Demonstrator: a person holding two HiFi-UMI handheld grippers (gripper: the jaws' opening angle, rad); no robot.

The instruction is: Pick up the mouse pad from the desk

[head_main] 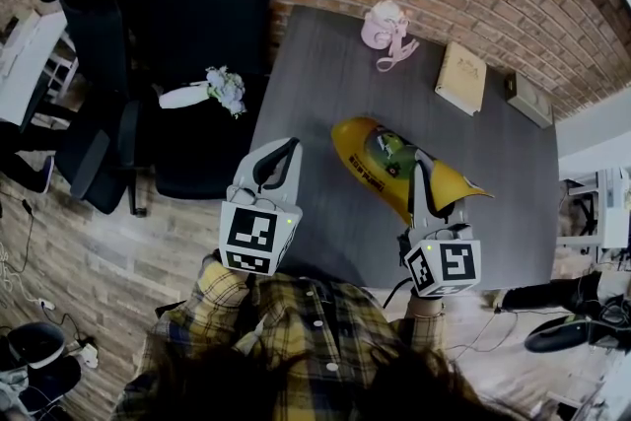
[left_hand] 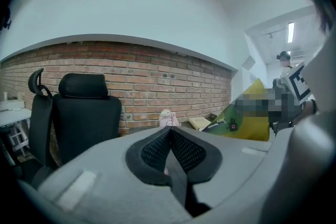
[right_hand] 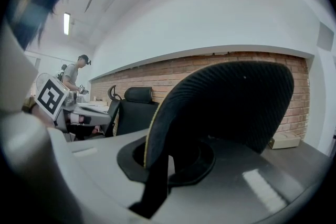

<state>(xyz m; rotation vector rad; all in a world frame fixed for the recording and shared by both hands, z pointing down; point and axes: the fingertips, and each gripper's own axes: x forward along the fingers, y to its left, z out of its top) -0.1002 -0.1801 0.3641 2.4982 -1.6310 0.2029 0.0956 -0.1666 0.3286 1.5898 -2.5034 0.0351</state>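
Note:
The yellow mouse pad [head_main: 389, 165], printed with a green picture, is lifted off the dark grey desk [head_main: 325, 94] and curls upward. My right gripper [head_main: 422, 175] is shut on its near edge. In the right gripper view its black ribbed underside [right_hand: 226, 107] rises from between the closed jaws and fills the middle of the picture. My left gripper [head_main: 281, 153] is shut with nothing in it, at the desk's front left corner, a little left of the pad. In the left gripper view its pads [left_hand: 181, 150] meet, and the yellow pad [left_hand: 252, 113] stands tilted at the right.
At the desk's far edge lie a pink pouch [head_main: 386, 27], a beige book [head_main: 461, 77] and a small box [head_main: 529, 100]. A black office chair [head_main: 192, 35] with a white bundle of flowers [head_main: 212, 92] stands left of the desk. A person [right_hand: 73, 73] stands far off.

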